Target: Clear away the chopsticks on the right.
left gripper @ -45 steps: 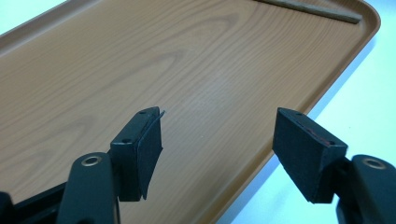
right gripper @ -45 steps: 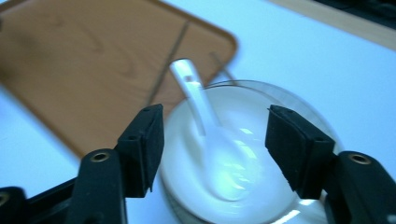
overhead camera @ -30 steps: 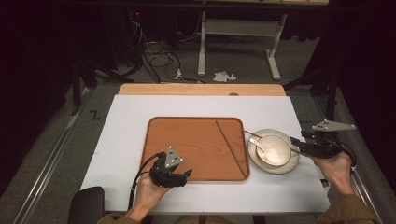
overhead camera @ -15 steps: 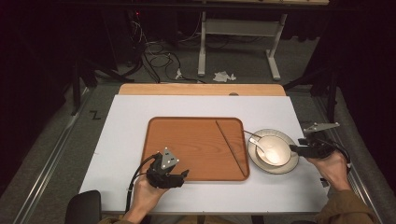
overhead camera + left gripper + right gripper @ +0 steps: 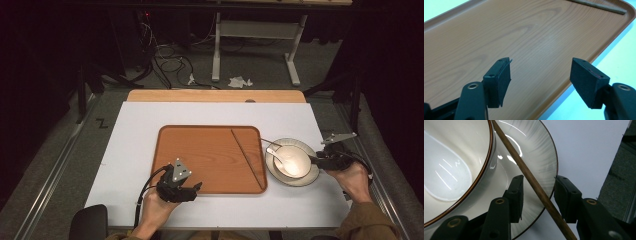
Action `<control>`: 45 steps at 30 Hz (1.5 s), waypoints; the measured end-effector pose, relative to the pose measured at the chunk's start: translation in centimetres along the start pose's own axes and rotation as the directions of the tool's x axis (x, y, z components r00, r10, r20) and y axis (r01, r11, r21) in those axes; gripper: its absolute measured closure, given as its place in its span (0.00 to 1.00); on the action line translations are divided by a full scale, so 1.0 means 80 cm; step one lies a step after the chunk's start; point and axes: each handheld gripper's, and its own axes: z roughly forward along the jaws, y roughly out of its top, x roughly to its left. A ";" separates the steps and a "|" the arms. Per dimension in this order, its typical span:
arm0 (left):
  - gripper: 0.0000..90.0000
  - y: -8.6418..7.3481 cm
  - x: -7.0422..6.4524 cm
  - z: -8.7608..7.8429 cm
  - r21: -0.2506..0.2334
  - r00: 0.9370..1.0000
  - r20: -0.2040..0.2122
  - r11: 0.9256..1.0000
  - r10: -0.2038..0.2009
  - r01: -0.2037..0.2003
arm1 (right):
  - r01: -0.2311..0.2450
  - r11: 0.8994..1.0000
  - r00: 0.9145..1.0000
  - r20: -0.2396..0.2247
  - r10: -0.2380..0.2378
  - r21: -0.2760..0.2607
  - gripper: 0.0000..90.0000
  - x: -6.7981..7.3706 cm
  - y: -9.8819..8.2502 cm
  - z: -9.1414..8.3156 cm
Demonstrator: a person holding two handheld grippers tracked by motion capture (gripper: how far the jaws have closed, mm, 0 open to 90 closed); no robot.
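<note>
Chopstick (image 5: 534, 182): lies slanted across the plate rim, passing between the right jaws, apparently so it can be gripped near its end.
Right gripper (image 5: 537, 195): jaws part-open around the chopstick, a gap on each side; nothing clamped.
Plate (image 5: 310, 176): on the table just right of the tray, carrying a bowl (image 5: 295, 160) with a white spoon (image 5: 446, 177) inside.
Tray (image 5: 200, 150): holds a second chopstick (image 5: 247, 157) along its right side, probably where the pair belongs.
Left gripper (image 5: 540, 80): wide open, empty, low over the tray's near edge, seemingly waiting.
</note>
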 end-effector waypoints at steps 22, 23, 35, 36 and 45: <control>0.37 0.000 -0.001 0.002 0.008 1.000 0.007 1.000 0.001 -0.001 | 0.071 0.997 0.997 -0.007 -0.071 0.017 0.82 0.006 0.008 0.005; 0.37 0.000 -0.001 0.002 0.008 1.000 0.007 1.000 0.001 -0.001 | 0.075 0.997 0.997 -0.008 -0.075 0.022 0.83 0.005 0.009 0.005; 0.37 0.000 0.000 0.003 0.011 1.000 0.011 1.000 0.001 -0.001 | 0.034 0.999 0.999 -0.010 -0.034 0.027 0.93 0.000 0.009 0.007; 0.37 0.000 0.000 0.003 0.012 1.000 0.013 1.000 0.000 0.000 | 0.036 0.999 0.999 -0.007 -0.036 0.027 0.93 0.000 0.008 0.007; 0.37 0.001 0.000 0.004 0.018 1.000 0.021 1.000 0.001 -0.001 | -0.001 0.999 1.000 -0.010 0.001 -0.041 0.94 0.005 0.009 -0.006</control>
